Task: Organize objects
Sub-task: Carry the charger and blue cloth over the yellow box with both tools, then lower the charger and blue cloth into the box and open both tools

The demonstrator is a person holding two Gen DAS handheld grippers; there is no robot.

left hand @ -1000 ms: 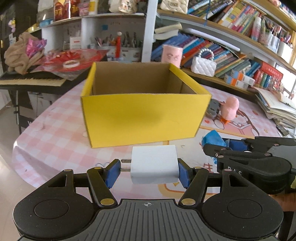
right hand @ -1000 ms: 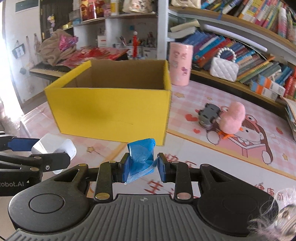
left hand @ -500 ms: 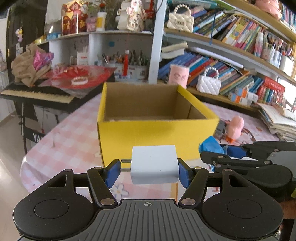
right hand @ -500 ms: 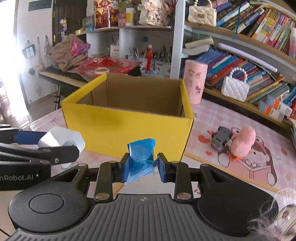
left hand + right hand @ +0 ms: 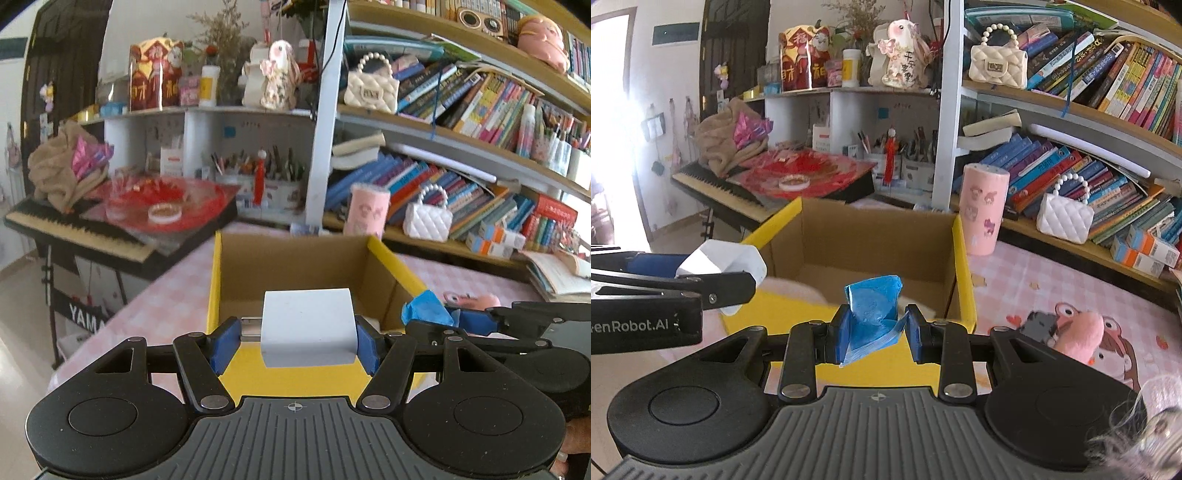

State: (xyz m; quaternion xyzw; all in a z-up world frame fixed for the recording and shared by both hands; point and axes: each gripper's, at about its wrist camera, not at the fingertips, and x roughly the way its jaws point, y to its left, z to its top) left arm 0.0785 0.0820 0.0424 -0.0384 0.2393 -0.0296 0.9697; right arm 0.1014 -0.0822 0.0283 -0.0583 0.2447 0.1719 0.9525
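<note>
Cardboard fills the middle of the left wrist view: a yellow box (image 5: 295, 376) with its top open stands on the pink checked bench (image 5: 155, 314), and the left claw (image 5: 295, 341) hangs at its near wall. The claw is clamped on a white charger (image 5: 308, 326); one blue pad presses the charger's body and the other meets its metal prongs. The charger sits level, above the near rim. At the right edge the right claw (image 5: 436, 317) comes in with a blue wrapped packet (image 5: 424, 308) at its tip, just beside the box's right wall.

From the right wrist view, the right claw (image 5: 875, 332) stands narrow and pinches that blue packet (image 5: 873, 308) between its pads, with the crumpled film spilling below them. The packet hangs over the box's (image 5: 923, 354) near rim. To the left, the left claw (image 5: 731, 286) holds the white charger (image 5: 726, 264) over the near left corner. What shows of the box floor looks bare. A pink plush toy (image 5: 1078, 334) and a small grey toy (image 5: 1039, 326) lie on the bench (image 5: 1034, 273) to the right, outside the box.

By my reading, both pickups are done and both drops are yet to come; then the two toys are left.
</note>
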